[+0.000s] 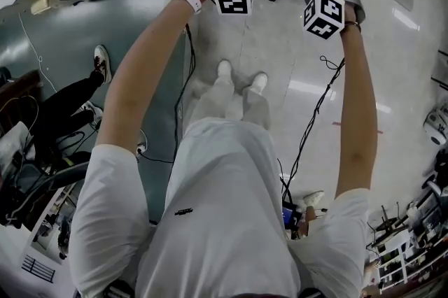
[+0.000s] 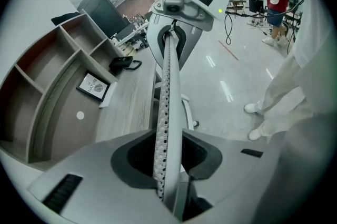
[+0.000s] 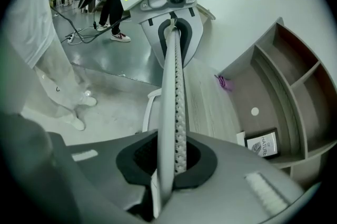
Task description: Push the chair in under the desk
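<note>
Two risks, I judge: the chair (image 2: 167, 86), its backrest (image 3: 174, 81) just beside the front edge of the bench (image 2: 124, 112), could catch on that edge, or swivel under uneven pushing. Both arms (image 1: 143, 73) reach straight forward, left tongs (image 2: 167, 162) and right tongs (image 3: 171, 157) each clamped on the backrest's top rim.
</note>
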